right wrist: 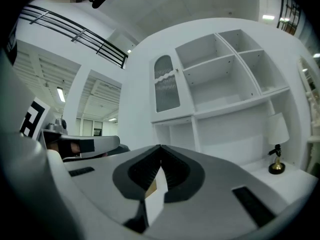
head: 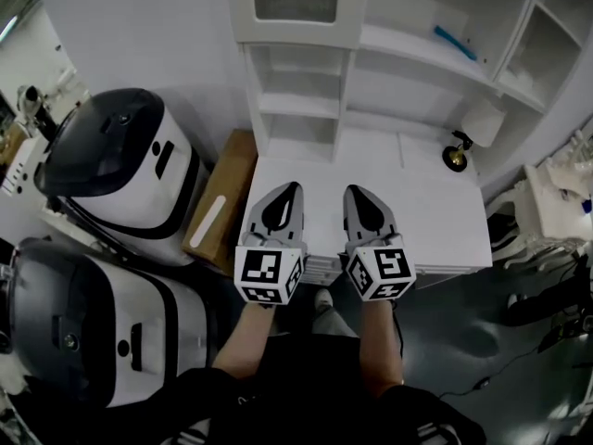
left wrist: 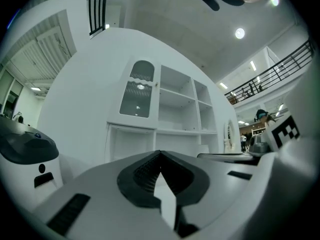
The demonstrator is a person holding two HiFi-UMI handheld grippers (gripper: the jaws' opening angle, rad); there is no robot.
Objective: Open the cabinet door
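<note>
A tall white cabinet (head: 371,72) with open shelves stands ahead of me. Its one door (head: 296,3), with an arched glass pane, is closed at the upper left of the unit; the same door (left wrist: 137,96) shows in the left gripper view, and the door (right wrist: 166,90) shows in the right gripper view. My left gripper (head: 291,187) and right gripper (head: 356,191) are held side by side, level, over the cabinet's white counter (head: 435,216), well short of the door. Both are shut with nothing between the fingers; the left gripper (left wrist: 160,153) and the right gripper (right wrist: 161,146) show their tips meeting.
Two large white-and-black machines (head: 125,170) (head: 83,327) stand at the left, with a brown cardboard box (head: 222,197) between them and the cabinet. A small lamp (head: 460,146) sits on the counter's right end. A blue item (head: 456,43) lies on an upper shelf.
</note>
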